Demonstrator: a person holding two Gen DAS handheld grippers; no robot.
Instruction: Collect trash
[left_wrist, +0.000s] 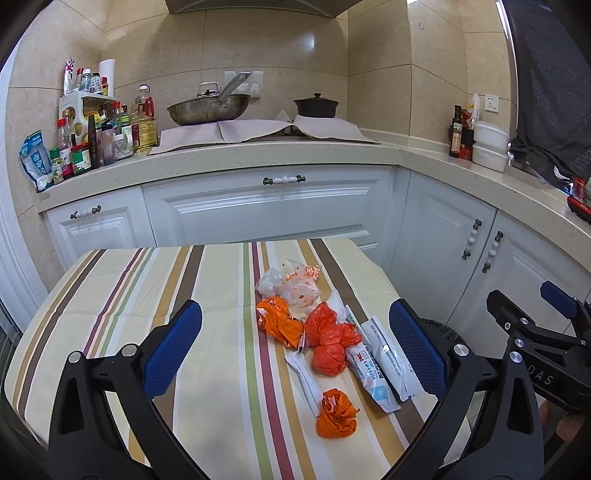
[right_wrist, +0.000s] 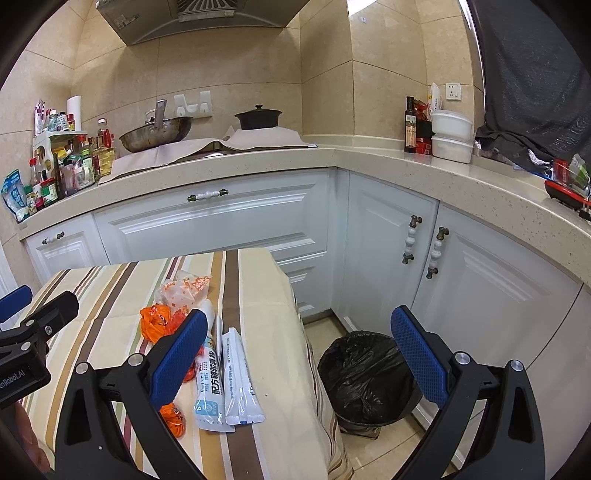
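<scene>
Trash lies on the striped tablecloth (left_wrist: 122, 295): several crumpled orange bags (left_wrist: 327, 336), one apart and nearest me (left_wrist: 336, 413), clear printed bags (left_wrist: 295, 284) and white wrappers (left_wrist: 384, 362). My left gripper (left_wrist: 295, 354) is open and empty above the table, its blue pads either side of the pile. My right gripper (right_wrist: 306, 358) is open and empty, over the table's right edge, left pad above the orange bags (right_wrist: 159, 321) and the white wrappers (right_wrist: 236, 373). A bin with a black liner (right_wrist: 364, 373) stands on the floor right of the table.
White cabinets (right_wrist: 221, 225) and an L-shaped counter (left_wrist: 266, 155) surround the table. The counter holds a wok (left_wrist: 208, 109), a black pot (left_wrist: 316, 105), bottles (left_wrist: 92, 140) and white tubs (right_wrist: 452, 136). The right gripper's frame shows in the left wrist view (left_wrist: 535, 325).
</scene>
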